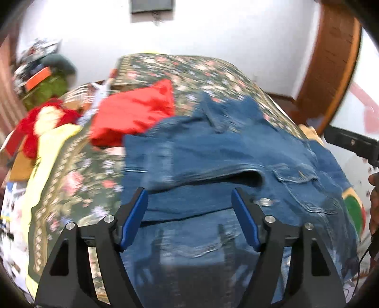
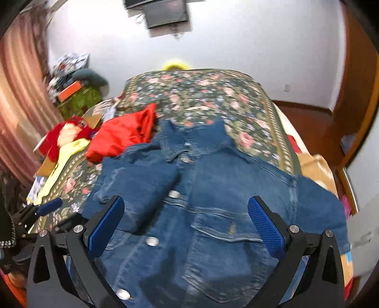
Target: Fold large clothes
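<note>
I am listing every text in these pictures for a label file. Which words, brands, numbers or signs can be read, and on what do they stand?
None can be read.
Denim jacket: no label readable; its metal buttons are too blurred to tell.
Orange box on the far pile: any print is too small and blurred.
Papers above that pile: printed, but blurred.
Dark frame on the wall: nothing legible.

Both grippers hang with fingers spread wide: the left gripper (image 1: 189, 199) and the right gripper (image 2: 186, 208) (neither clasps anything).
</note>
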Demonstrator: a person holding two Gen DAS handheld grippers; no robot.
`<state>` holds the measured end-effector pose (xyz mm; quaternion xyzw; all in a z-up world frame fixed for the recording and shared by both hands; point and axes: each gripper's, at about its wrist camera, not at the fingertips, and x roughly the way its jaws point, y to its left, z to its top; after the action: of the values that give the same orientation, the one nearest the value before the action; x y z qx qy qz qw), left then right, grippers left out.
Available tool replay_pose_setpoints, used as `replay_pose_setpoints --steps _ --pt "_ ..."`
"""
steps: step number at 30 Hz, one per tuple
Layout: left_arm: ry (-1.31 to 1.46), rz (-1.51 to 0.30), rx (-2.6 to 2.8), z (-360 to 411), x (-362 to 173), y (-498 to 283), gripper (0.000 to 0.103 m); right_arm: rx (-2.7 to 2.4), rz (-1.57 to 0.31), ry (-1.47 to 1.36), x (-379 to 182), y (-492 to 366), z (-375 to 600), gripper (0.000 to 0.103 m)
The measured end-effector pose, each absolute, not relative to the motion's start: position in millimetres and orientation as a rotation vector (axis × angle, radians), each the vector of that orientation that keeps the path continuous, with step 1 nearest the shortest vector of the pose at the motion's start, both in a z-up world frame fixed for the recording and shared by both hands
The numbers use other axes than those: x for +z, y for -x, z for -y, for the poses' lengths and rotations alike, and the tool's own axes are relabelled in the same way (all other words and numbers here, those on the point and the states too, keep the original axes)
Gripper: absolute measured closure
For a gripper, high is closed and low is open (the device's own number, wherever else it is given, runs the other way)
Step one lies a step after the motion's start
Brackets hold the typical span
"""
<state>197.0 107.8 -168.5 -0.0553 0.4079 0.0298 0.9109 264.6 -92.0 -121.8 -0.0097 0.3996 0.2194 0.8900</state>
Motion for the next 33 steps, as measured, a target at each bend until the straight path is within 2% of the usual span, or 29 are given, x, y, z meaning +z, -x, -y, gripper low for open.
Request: replay_pose_setpoints --steps 6,20,22,24,26,28,30,33 --pt "0.175 -0.831 0.126 -153 -172 -173 0.031 0.573 -0.836 0.182 -129 -262 24 0.000" --pt "0.363 -0.882 0.306 -243 -215 -143 0.031 0.726 -0.945 0.669 -214 -274 -107 0.001" --pt "0.382 -0.894 0.315 -249 -221 -142 0.031 0.739 -0.972 0.728 -228 -276 -117 0.010" --pt "0.394 -0.901 0.319 -253 -225 -142 0.031 0.754 -1.001 0.769 -239 -278 -125 0.025" --pt "0.399 -0.904 0.319 -254 -228 -142 0.031 0.759 -0.999 0.802 -245 -276 -132 0.028" --pt "0.396 -0.904 0.313 -254 -230 -144 0.031 0.763 -0.968 0.825 -248 -274 -136 0.039" --pt "0.391 -0.906 0.306 -252 -231 -146 0.031 0.751 -0.950 0.841 -250 -274 -139 0.060" --pt "0.388 -0.918 0.293 -248 -232 -150 0.031 0.755 -0.922 0.814 -247 -274 -138 0.077"
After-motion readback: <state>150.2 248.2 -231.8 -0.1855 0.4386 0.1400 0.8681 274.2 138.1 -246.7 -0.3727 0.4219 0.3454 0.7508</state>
